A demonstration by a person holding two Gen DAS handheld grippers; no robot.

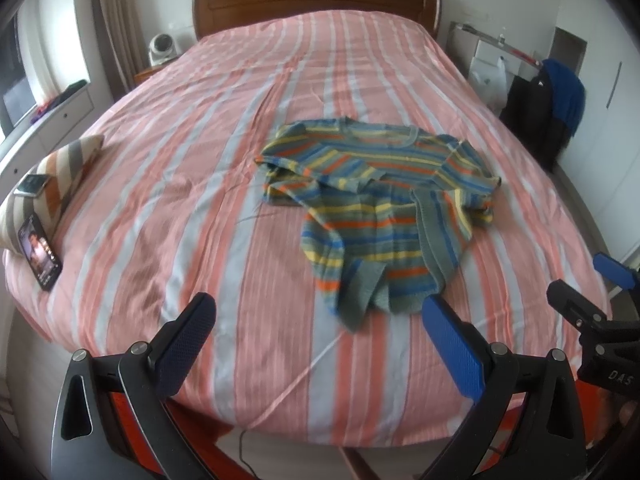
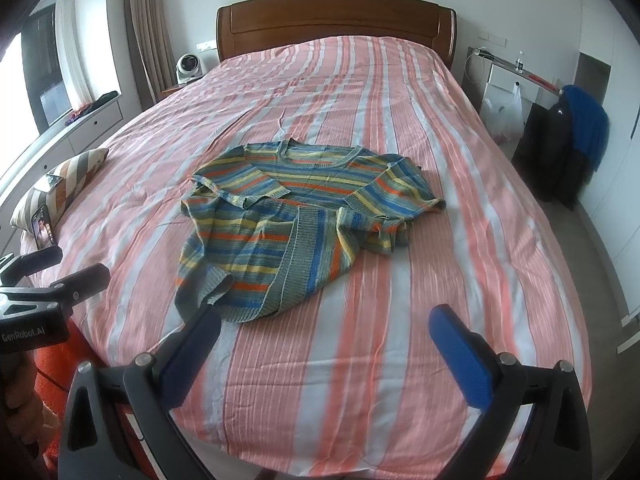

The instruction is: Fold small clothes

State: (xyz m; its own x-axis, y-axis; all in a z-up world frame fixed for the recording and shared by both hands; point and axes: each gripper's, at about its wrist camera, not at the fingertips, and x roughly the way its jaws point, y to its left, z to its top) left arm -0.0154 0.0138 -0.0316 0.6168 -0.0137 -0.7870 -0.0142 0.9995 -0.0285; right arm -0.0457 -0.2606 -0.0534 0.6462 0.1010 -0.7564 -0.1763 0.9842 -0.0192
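Note:
A small striped knit sweater (image 1: 372, 204), blue, yellow, orange and grey-green, lies crumpled on the pink striped bed (image 1: 200, 200), neckline toward the headboard, hem and sleeves bunched toward me. It also shows in the right wrist view (image 2: 296, 216). My left gripper (image 1: 320, 316) is open and empty, hovering over the bed's near edge just short of the sweater's hem. My right gripper (image 2: 324, 324) is open and empty, its left finger close to the hem. The right gripper shows at the left view's right edge (image 1: 592, 292), the left gripper at the right view's left edge (image 2: 48, 280).
A striped pillow (image 1: 60, 176) with two phones (image 1: 40, 252) lies at the bed's left edge. A wooden headboard (image 1: 316, 0) stands at the far end. A small fan (image 1: 162, 50) is left of it. A chair with dark and blue clothes (image 1: 556, 100) stands right of the bed.

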